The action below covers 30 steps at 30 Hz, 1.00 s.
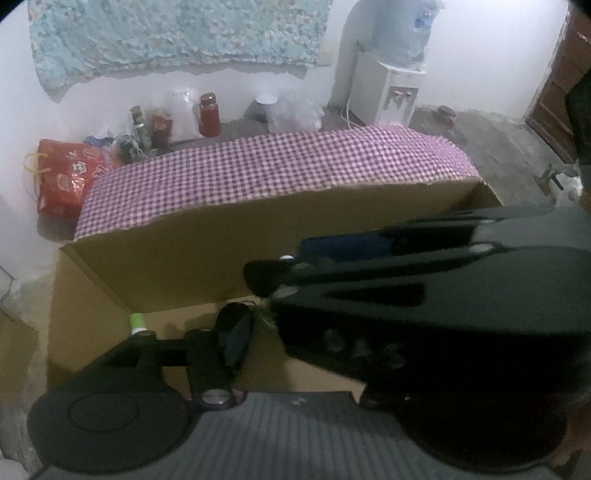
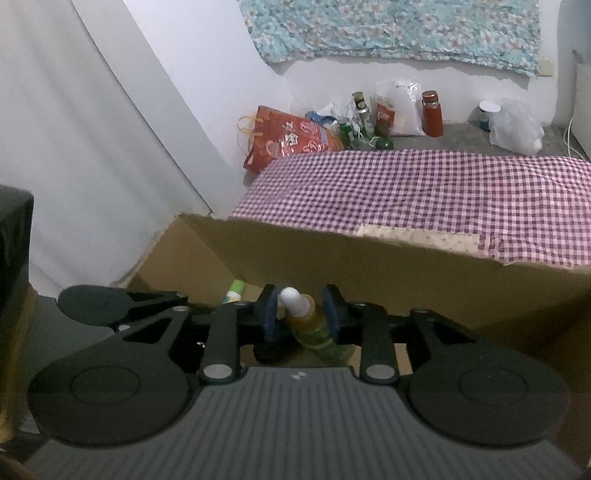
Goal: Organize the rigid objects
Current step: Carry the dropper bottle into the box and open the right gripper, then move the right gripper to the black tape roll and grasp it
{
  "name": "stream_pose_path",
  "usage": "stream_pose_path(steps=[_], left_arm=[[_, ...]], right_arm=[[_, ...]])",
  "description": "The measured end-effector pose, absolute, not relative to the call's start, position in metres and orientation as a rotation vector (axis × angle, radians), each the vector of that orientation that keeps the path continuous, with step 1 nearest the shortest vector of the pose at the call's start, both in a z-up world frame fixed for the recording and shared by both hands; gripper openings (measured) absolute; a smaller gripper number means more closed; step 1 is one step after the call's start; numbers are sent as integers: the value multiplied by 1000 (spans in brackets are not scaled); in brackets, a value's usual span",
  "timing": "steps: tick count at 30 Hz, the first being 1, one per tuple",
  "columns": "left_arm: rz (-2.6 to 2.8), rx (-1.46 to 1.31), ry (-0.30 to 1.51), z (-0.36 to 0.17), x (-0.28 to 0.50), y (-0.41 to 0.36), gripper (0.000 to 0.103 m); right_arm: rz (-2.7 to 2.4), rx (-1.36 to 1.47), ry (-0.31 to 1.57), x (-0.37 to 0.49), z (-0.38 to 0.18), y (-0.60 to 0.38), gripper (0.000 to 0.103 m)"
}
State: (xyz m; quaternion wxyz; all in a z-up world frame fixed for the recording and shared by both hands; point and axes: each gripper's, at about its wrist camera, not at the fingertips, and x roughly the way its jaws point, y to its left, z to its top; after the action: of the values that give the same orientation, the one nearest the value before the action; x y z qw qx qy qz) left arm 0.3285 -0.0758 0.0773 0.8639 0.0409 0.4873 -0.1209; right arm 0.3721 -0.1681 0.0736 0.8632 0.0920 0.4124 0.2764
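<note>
Where the right gripper (image 2: pixel 301 317) reaches over the open cardboard box (image 2: pixel 369 280), its two blue-padded fingers (image 2: pixel 270 319) stand either side of a small dropper bottle (image 2: pixel 308 325). The bottle has a white tip, amber shoulder and green label, and leans tip-forward between the pads. Both pads sit close against its sides; firm contact cannot be confirmed from this view.

In the left wrist view the right gripper (image 1: pixel 406 288) crosses the frame as a large dark blurred body and covers the left gripper's right-hand finger. Only the left-hand finger (image 1: pixel 234 338) of the left gripper (image 1: pixel 255 332) shows, so whether its fingers are spread or pressed together cannot be told.

A second item with a green cap (image 2: pixel 236 290) lies on the box floor, near the far wall and left of the right gripper.

Beyond the box stands a bench covered in purple gingham cloth (image 2: pixel 424 195). On the floor behind it, along the white wall: a red printed bag (image 2: pixel 284 142), green glass bottles (image 2: pixel 356 122), a red flask (image 2: pixel 432 114) and clear plastic bags (image 2: pixel 517 127). A floral blue fabric (image 2: pixel 399 29) hangs above. A water dispenser (image 1: pixel 395 74) stands at the far right of the left wrist view.
</note>
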Motion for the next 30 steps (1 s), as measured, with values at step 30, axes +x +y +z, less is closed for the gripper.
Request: stream_pose_path(steps=[30], left_arm=[[-244, 233, 661, 83, 56, -71, 100]], right_arm=[[405, 608, 774, 55, 38, -343, 46]])
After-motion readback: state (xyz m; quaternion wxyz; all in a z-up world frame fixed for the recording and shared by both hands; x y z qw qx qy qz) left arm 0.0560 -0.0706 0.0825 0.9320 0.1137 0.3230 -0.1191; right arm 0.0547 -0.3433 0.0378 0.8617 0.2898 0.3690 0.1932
